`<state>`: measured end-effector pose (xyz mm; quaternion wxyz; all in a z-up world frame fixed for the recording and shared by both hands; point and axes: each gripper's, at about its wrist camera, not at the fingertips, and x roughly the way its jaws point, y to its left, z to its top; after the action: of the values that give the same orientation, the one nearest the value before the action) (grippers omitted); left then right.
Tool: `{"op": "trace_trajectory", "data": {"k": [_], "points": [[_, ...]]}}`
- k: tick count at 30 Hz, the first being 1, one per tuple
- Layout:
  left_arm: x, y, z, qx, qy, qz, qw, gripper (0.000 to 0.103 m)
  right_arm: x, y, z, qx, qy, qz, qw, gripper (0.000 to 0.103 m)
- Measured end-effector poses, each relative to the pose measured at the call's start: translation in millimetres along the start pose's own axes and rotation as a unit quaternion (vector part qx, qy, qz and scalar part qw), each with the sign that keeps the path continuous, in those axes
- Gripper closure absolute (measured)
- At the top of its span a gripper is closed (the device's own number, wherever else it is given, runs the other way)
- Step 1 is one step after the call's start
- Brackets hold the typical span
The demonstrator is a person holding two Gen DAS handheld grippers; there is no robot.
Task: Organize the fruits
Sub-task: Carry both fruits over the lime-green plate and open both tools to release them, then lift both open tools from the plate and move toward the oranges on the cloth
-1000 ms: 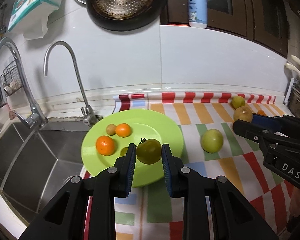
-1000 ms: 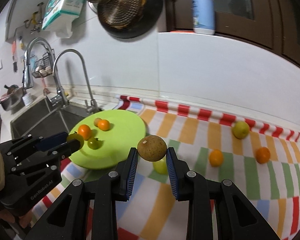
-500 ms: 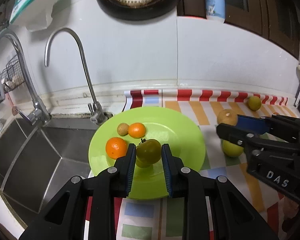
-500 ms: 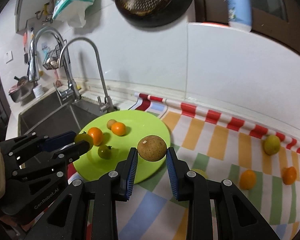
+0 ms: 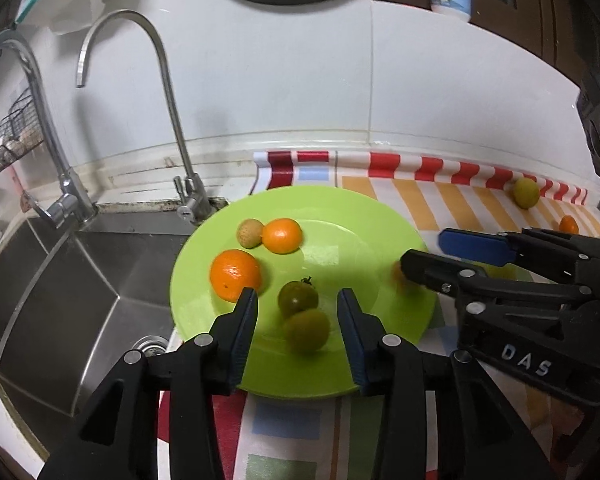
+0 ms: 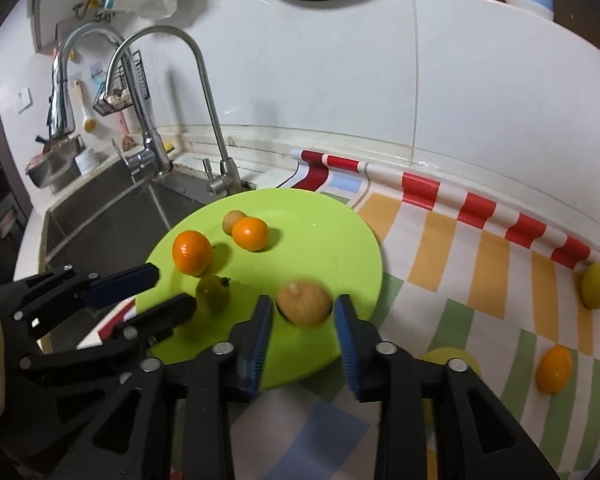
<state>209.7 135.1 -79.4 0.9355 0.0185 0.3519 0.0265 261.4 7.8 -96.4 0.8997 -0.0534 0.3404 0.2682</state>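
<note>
Left gripper (image 5: 297,312) sat low centre of the left wrist view, fingers spread wide, gripping nothing. A blurred green fruit (image 5: 307,330) lay between the 2 fingers, clear of both pads, over the near part of the green plate (image 5: 340,216). Just beyond it, touching or nearly so, sat a dark green tomato (image 5: 298,298) with a stem. Further up-left: a large orange (image 5: 235,275), then a small orange (image 5: 282,235) touching a tan fruit (image 5: 250,233).

Right gripper (image 6: 302,314) was at bottom centre of the right wrist view, fingers apart. A blurred brown fruit (image 6: 305,303) sat between the tips with small gaps either side, over the plate's near right edge; contact with the plate could not be told.

Off the plate on the striped cloth (image 6: 472,256): 1 orange (image 6: 554,368) lower right, 1 yellow-green fruit (image 6: 597,290) far right by the wall. Sink (image 5: 60,288) and faucet (image 5: 164,92) were on the left.
</note>
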Motion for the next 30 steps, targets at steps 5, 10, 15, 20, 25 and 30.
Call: {"op": "trace_trajectory", "data": {"k": [5,10,15,20,25,30], "points": [[-14,-2,0,0.002,-0.010,0.009,0.9999,0.062,-14,-6,-1,0.008,-0.014,-0.019,1.000,0.064],[-28,-11,-1,0.009,-0.019,0.009,0.9997,0.057,-38,-15,-9,0.020,-0.025,-0.042,0.999,0.064],[-42,-24,-6,0.010,-0.023,-0.008,0.9997,0.055,-68,-25,-20,0.031,-0.036,-0.070,0.996,0.064],[-59,-44,-10,0.028,-0.035,-0.019,0.9988,0.053,-99,-36,-31,0.044,-0.049,-0.097,0.993,0.060],[-82,-63,-9,0.036,-0.058,-0.034,0.9971,0.046,-129,-44,-43,0.058,-0.067,-0.123,0.988,0.053],[-101,-82,-4,0.040,-0.076,-0.048,0.9952,0.042,-158,-52,-53,0.067,-0.078,-0.142,0.985,0.048]]}}
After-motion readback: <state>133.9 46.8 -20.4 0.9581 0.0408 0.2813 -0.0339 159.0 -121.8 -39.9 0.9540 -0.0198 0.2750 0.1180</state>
